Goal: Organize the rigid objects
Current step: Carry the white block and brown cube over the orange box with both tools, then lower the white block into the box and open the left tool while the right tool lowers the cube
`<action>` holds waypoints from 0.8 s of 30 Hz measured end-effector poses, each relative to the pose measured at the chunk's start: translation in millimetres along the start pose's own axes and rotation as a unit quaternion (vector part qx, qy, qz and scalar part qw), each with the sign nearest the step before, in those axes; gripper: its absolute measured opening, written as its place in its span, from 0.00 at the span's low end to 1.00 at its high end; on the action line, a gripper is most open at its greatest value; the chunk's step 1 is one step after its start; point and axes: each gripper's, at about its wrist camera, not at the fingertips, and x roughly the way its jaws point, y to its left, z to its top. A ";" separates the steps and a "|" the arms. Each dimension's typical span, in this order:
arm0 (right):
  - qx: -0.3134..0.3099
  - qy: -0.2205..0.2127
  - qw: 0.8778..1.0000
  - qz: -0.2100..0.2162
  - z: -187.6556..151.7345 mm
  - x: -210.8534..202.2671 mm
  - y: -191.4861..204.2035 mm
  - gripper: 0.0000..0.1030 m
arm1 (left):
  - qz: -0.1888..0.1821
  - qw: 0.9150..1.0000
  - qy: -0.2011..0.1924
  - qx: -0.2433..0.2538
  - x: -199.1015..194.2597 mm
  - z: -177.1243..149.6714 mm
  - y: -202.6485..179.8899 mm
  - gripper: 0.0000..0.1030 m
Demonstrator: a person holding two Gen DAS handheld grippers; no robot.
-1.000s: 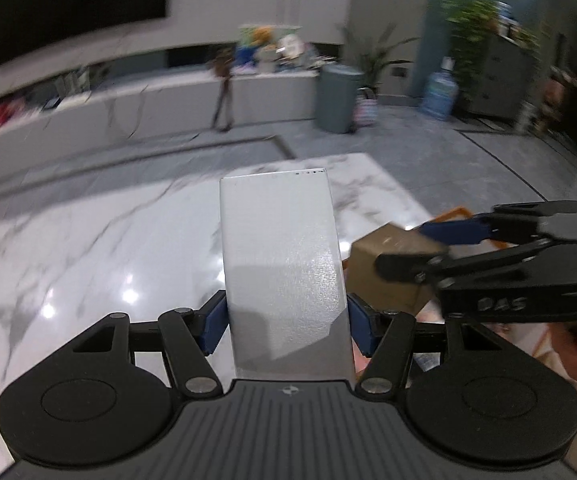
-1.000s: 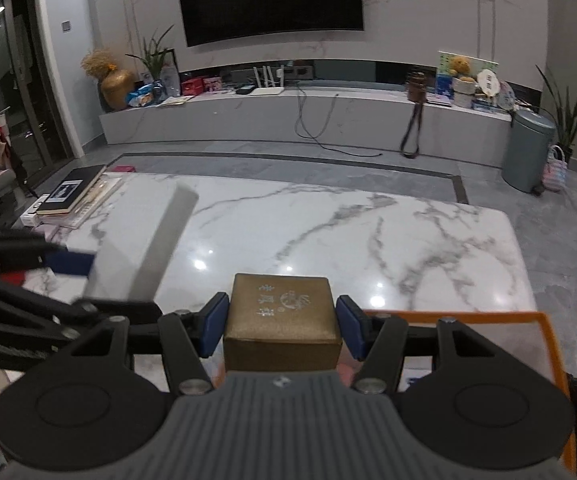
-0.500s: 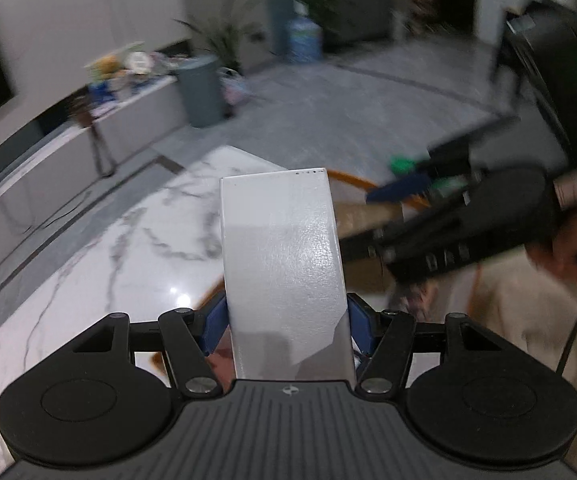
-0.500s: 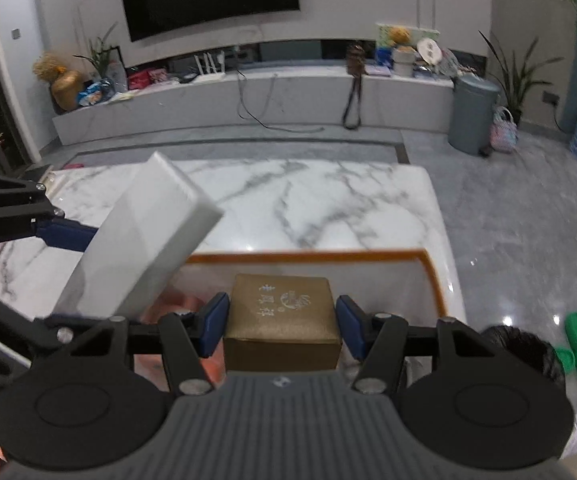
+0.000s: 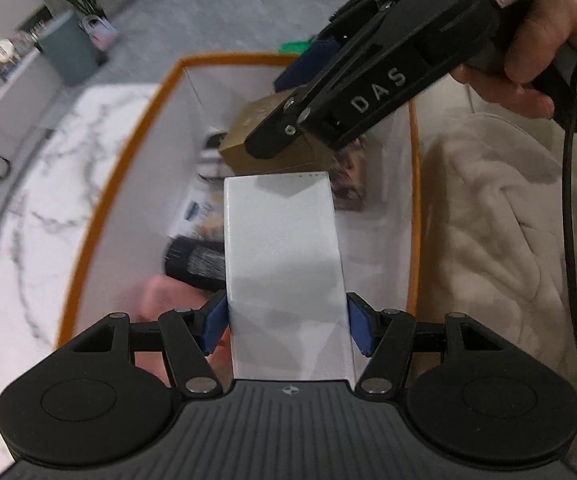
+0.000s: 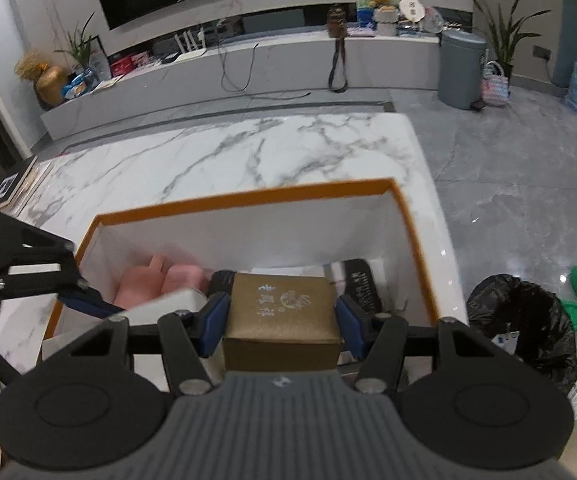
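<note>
My left gripper (image 5: pixel 286 330) is shut on a long white box (image 5: pixel 284 264) and holds it over an orange-rimmed white storage box (image 5: pixel 128 152). My right gripper (image 6: pixel 280 326) is shut on a gold-brown box (image 6: pixel 282 308) with printed characters, also held over the storage box's rim (image 6: pixel 248 198). In the left wrist view the right gripper (image 5: pixel 288 136) and the gold box (image 5: pixel 248 136) are just beyond the white box's far end. In the right wrist view the left gripper's fingers (image 6: pixel 88 304) show at the left.
Inside the storage box lie a pink item (image 6: pixel 156 280), a black item (image 5: pixel 194 260), a striped item and printed cards. It stands on a white marble table (image 6: pixel 228 160). A cream blanket (image 5: pixel 488 220) lies beside it. A black bin bag (image 6: pixel 524 320) stands on the floor.
Both grippers have swung from over the bare marble table to over the storage box, carrying their boxes. Both now tilt down into it, close together.
</note>
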 end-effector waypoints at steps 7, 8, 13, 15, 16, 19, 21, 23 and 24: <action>-0.012 0.018 1.000 0.006 -4.5 15.5 2.6 0.57 | -0.048 0.998 0.030 0.010 19.9 5.1 8.2 0.67; -0.012 0.021 1.000 0.007 -5.8 16.9 2.5 0.57 | -0.057 0.998 0.034 0.009 23.7 4.7 9.5 0.67; -0.018 0.037 0.999 0.005 -13.2 23.6 3.6 0.57 | -0.089 0.995 0.029 -0.024 30.5 -4.2 20.4 0.67; -0.018 0.045 0.999 0.005 -15.2 26.9 3.6 0.57 | -0.101 0.994 0.028 -0.038 33.7 -6.0 23.1 0.67; -0.018 0.049 0.999 0.005 -16.3 28.1 3.8 0.57 | -0.108 0.993 0.027 -0.047 36.0 -7.4 26.1 0.67; -0.023 0.053 0.998 0.002 -17.6 30.2 5.2 0.57 | -0.119 0.991 0.021 -0.057 37.9 -10.3 30.5 0.67; -0.026 0.058 0.998 0.001 -17.9 31.2 5.9 0.57 | -0.124 0.990 0.020 -0.064 37.8 -11.7 30.7 0.68; -0.032 0.062 0.998 -0.001 -18.5 32.3 7.9 0.57 | -0.130 0.989 0.020 -0.072 35.2 -13.5 30.6 0.68; -0.033 0.063 0.997 -0.002 -18.7 32.8 8.5 0.57 | -0.131 0.988 0.018 -0.076 34.7 -14.3 31.0 0.68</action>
